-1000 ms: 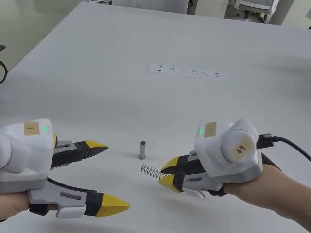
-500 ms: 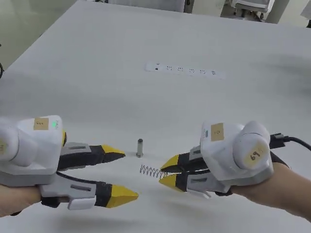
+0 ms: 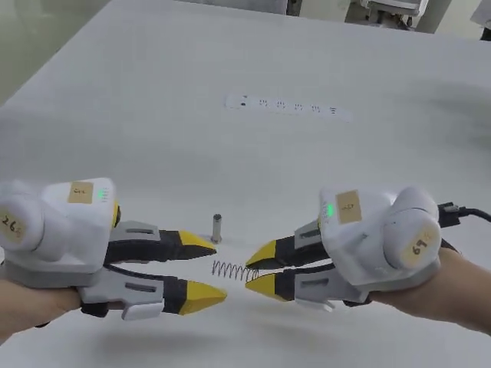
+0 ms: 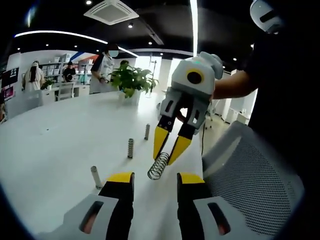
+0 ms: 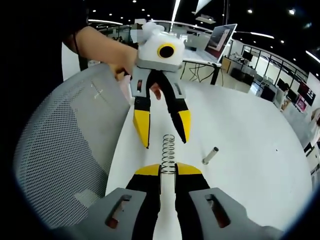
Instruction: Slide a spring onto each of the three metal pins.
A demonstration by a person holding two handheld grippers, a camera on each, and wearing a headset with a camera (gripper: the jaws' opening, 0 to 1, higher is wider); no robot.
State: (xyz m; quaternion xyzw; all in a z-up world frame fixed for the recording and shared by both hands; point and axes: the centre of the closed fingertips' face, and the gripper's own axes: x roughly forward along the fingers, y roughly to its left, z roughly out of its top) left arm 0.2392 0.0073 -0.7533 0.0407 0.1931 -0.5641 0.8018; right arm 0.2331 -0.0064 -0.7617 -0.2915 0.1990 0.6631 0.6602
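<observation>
On the white bench (image 3: 153, 92), right tongs (image 3: 258, 270), marked 69, pinch the spring (image 3: 232, 270); left tongs (image 3: 218, 268), marked 26, gape.

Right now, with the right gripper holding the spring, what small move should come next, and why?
Probably ease the open left gripper forward and close it on the free end of the spring. The right gripper pinches the other end, so the spring lies sideways, while the bare pin stands upright just beyond it. A second grip could help turn the spring upright.
</observation>
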